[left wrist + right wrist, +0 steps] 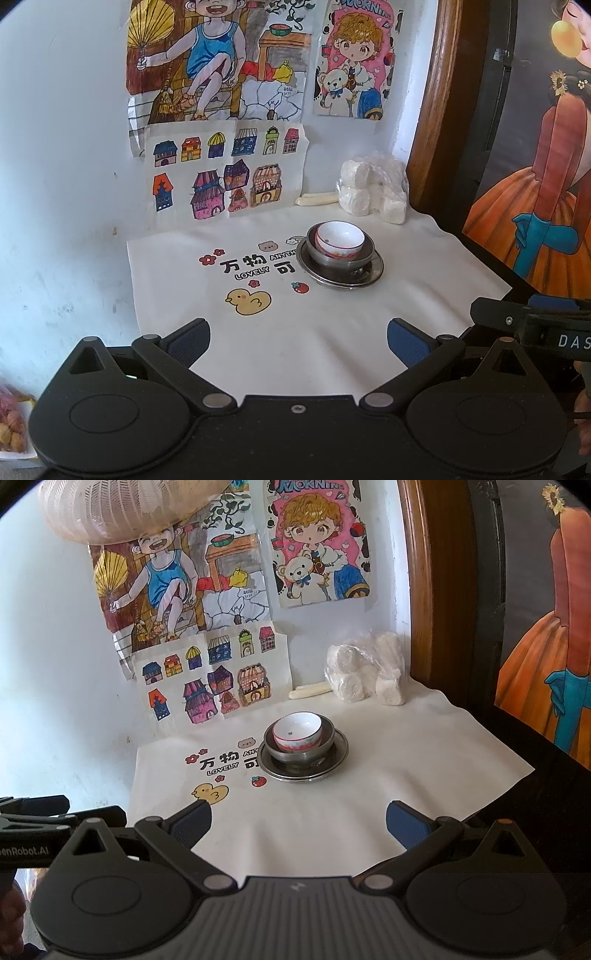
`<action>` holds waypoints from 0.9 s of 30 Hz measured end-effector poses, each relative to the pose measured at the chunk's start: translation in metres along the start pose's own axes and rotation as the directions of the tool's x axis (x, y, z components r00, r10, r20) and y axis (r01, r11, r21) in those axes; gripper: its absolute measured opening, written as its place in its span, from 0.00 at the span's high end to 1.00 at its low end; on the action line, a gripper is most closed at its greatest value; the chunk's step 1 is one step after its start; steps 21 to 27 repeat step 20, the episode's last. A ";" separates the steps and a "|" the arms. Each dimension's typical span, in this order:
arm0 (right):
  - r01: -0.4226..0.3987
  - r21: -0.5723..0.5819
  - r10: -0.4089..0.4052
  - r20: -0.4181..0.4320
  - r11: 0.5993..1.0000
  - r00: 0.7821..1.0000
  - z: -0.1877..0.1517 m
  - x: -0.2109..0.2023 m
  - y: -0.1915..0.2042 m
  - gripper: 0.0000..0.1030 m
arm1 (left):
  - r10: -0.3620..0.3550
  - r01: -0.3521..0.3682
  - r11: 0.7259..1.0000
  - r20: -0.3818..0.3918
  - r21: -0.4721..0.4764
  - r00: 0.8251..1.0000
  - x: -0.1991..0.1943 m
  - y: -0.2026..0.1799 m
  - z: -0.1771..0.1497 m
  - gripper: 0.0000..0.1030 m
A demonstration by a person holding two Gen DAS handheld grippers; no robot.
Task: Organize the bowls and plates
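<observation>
Both grippers, left gripper (298, 339) and right gripper (298, 821), are hovering wide open, holding nothing. Mid-frame, white ceramic bowl (340, 240) is nesting in steel bowl (332, 256) on seemingly two steel plates (341, 278): rigid, slippery, chippable; rims are offering the best hold.

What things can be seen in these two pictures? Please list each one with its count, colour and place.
ceramic bowl: one, white with red pattern, nested in the metal bowl
metal bowl: one, silver, standing on the metal plates
metal plates: apparently two, silver, stacked on the cloth
cloth: one, cream with duck and printed text, covering the table
bag of white lumps: one, clear plastic, back corner by the wall
pale stick: one, cream, beside the bag
drawings: three sheets, coloured, on the wall
painting: one, orange dress, at the right
left gripper: black, blue fingers, open, empty
right gripper: black, blue fingers, open, empty
</observation>
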State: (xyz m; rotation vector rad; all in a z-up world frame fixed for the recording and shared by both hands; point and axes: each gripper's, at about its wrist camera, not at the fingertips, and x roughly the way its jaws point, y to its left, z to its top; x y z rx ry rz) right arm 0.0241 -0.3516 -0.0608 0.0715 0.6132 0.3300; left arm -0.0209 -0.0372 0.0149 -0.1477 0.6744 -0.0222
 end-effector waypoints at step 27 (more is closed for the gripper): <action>-0.014 -0.001 0.014 -0.063 1.000 0.998 0.010 0.030 -0.013 0.00 | 0.017 -0.018 1.000 -0.042 -0.016 0.999 0.027 -0.001 0.007 0.01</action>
